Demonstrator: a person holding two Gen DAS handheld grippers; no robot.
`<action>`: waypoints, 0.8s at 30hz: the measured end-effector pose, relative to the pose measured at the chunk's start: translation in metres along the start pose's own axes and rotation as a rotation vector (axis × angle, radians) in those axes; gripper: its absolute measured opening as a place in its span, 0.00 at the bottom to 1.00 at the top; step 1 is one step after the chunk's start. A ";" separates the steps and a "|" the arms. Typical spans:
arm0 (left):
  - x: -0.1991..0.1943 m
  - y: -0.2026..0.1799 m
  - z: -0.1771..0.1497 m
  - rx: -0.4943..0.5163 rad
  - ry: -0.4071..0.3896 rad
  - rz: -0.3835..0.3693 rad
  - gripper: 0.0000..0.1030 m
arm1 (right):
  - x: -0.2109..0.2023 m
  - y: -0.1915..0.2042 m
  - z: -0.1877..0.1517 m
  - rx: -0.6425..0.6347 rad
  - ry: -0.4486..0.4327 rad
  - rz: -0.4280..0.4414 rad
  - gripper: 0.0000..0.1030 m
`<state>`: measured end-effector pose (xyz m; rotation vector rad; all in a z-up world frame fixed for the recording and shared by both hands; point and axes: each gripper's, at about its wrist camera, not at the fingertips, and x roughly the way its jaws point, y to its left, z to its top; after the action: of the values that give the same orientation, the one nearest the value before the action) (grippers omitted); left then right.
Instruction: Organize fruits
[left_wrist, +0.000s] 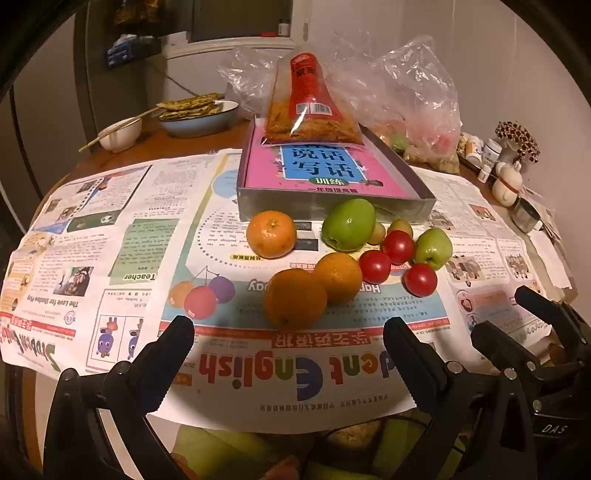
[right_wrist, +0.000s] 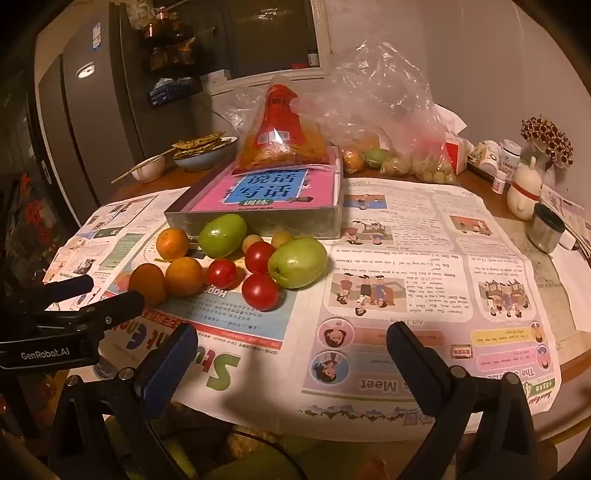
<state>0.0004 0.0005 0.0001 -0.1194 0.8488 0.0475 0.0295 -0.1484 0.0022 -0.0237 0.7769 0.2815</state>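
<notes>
Left tool (left_wrist: 288, 328) above newspaper-covered table (left_wrist: 110, 236)

My left camera looks forward and down from the tabletop's (left_wrist: 122, 144) near edge, close to the fruit (left_wrist: 295, 297), dead ahead of it. My right camera sits further right, tilted the same way (fruit (right_wrist: 258, 258) left of centre). Both share the fruit, the box (left_wrist: 332, 205) behind, and the newspaper (left_wrist: 110, 236).

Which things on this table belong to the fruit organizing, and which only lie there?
For the job:
- oranges
- green fruits
- red tomatoes
- grey tray

Just lying about:
- newspaper
- snack bag
- bowls
- plastic bags
</notes>
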 end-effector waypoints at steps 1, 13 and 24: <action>0.000 0.000 0.000 0.002 -0.002 -0.001 0.99 | 0.000 0.000 0.000 -0.004 -0.012 -0.001 1.00; -0.002 -0.004 -0.003 0.012 -0.008 -0.017 0.99 | -0.003 0.004 0.006 -0.004 -0.007 -0.010 1.00; -0.001 -0.006 -0.003 0.022 -0.004 -0.025 0.99 | -0.004 0.003 0.000 -0.003 -0.013 -0.004 1.00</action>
<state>-0.0020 -0.0060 -0.0012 -0.1092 0.8432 0.0145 0.0260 -0.1470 0.0055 -0.0262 0.7637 0.2783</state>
